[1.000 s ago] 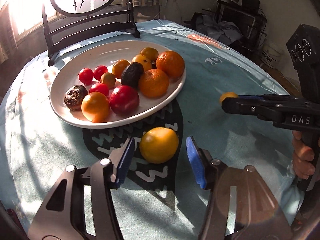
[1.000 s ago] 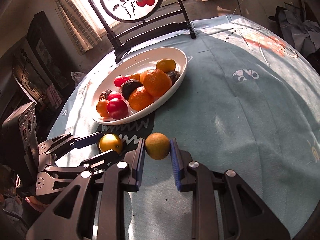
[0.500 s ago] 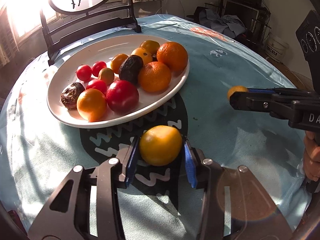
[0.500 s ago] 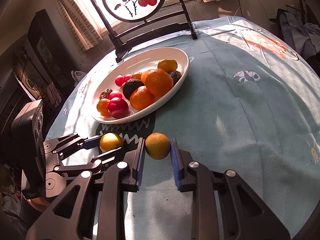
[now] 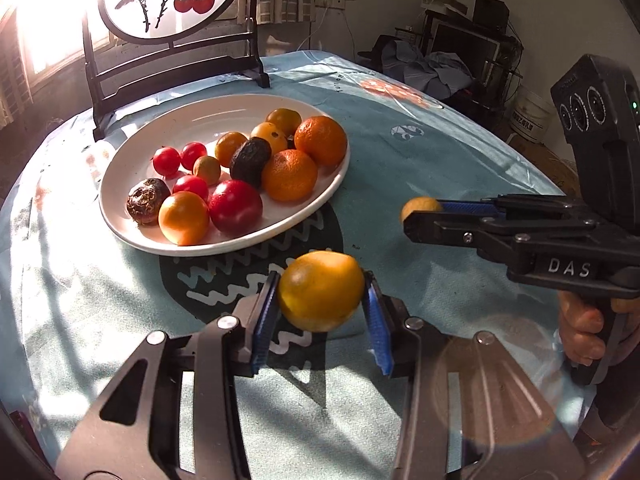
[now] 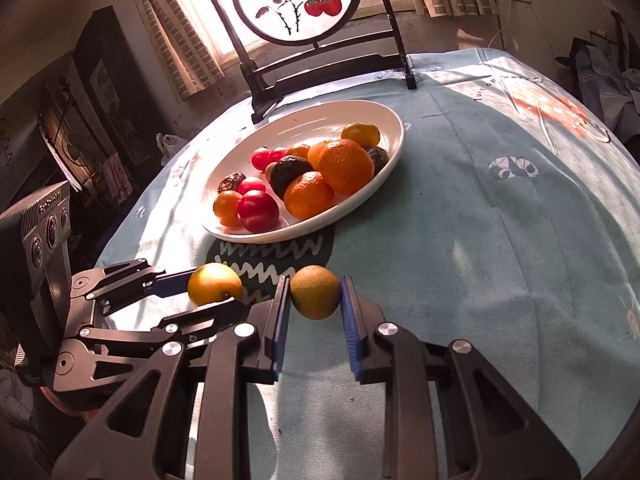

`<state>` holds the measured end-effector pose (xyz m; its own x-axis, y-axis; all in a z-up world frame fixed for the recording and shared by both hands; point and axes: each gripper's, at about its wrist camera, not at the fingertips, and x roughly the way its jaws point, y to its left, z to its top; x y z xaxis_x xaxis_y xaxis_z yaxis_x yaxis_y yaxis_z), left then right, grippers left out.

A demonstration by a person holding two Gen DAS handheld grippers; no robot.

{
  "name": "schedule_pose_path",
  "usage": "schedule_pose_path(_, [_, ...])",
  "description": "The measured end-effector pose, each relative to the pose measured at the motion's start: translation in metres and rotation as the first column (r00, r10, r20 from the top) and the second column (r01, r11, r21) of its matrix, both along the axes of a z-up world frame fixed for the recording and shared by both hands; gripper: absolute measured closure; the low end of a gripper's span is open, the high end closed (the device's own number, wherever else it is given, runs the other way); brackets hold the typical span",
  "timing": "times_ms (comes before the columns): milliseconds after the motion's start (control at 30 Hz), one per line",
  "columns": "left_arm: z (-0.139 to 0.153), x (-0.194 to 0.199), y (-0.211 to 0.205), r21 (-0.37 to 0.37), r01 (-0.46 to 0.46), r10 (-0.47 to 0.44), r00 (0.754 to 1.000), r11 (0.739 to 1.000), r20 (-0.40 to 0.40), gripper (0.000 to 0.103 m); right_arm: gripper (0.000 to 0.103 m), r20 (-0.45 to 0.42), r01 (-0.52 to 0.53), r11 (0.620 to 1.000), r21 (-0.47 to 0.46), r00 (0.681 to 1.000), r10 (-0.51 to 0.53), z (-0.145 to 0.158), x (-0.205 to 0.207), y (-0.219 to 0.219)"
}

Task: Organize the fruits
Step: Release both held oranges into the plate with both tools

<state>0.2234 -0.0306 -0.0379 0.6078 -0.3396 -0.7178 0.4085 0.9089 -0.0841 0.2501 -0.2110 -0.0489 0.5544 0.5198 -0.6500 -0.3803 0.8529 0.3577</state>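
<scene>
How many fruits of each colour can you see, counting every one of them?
Red fruits: 4
Orange or yellow fruits: 9
Dark brown fruits: 3
Total: 16

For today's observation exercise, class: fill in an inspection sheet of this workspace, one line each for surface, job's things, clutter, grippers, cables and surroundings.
Surface: round table under a teal patterned cloth.
Job's things: white oval plate of mixed fruit; yellow-orange fruit; smaller greenish-brown fruit.
Clutter: framed painted screen standing behind the plate.
Grippers: left hand-held gripper shut on the yellow-orange fruit; right hand-held gripper shut on the greenish-brown fruit.
Cables: wire on the far wall.
Surroundings: sunlit window, dark cabinet, heaped clothes.
</scene>
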Motion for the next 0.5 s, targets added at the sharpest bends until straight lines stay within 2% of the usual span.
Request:
schedule_pose_path(133, [0.023, 0.006, 0.013, -0.052, -0.036, 0.038, 0.998, 0.998, 0.041, 0.061, 0.078, 0.072, -0.026, 1.0, 0.008, 0.997, 0.026, 0.019, 0.005, 0.009])
schedule_pose_path(267, [0.047, 0.035, 0.025, -0.072, -0.12, 0.126, 0.988, 0.99, 0.086, 0.061, 0.078, 0.15, -0.039, 0.999, 0.014, 0.988, 0.036, 0.045, 0.031, 0.023])
schedule_pose_path(367, [0.056, 0.067, 0.037, -0.079, -0.21, 0.217, 0.972, 0.975, 0.095, 0.061, 0.078, 0.172, -0.033, 0.999, 0.021, 0.985, 0.029, 0.054, 0.06, 0.034])
schedule_pose_path(500, [0.053, 0.112, 0.052, -0.074, -0.312, 0.317, 0.947, 0.947, 0.059, 0.061, 0.078, 0.152, -0.022, 0.999, 0.029, 0.988, 0.017, 0.052, 0.101, 0.046])
